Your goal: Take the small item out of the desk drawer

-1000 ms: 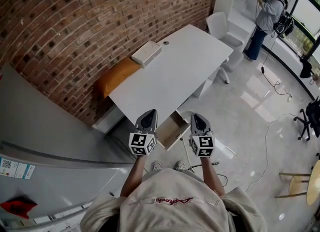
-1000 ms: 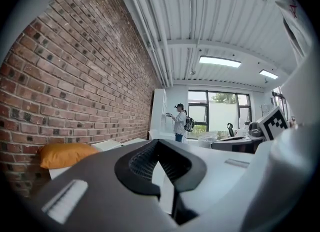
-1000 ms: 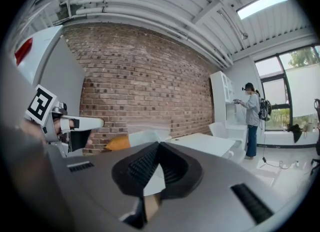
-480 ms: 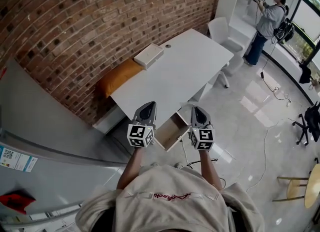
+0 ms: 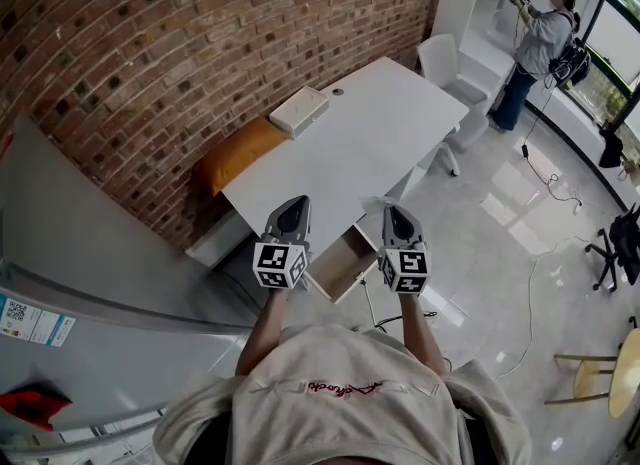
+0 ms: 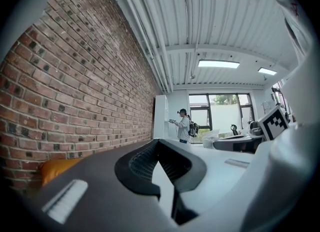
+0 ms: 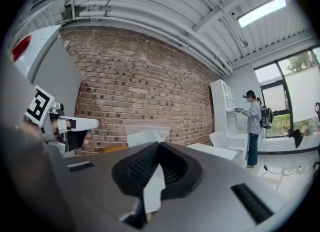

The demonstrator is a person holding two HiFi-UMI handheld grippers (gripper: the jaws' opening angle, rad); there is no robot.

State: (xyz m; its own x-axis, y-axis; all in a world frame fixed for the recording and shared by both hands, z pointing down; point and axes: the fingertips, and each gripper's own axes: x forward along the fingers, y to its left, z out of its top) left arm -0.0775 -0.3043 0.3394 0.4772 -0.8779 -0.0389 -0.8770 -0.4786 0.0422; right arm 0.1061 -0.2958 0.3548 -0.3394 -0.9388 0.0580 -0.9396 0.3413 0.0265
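Right gripper (image 7: 159, 147) pinches a small clear plastic pouch (image 7: 143, 136); the slick film could slip into the open wooden drawer (image 5: 341, 265) beneath. Left gripper (image 6: 160, 144) pressed together, empty.

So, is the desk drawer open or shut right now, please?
Open: the drawer juts out from under the desk, its inside showing.

Office, loft-style. White desk (image 5: 350, 143) along an exposed brick wall (image 5: 150, 53), white chair (image 5: 440, 53) at its far end, black office chair (image 5: 612, 238) at the right edge. Glossy floor (image 5: 510, 213) with loose cables, big windows (image 6: 225, 111), ceiling panel lights (image 6: 218, 64), bare pipes (image 7: 150, 24).
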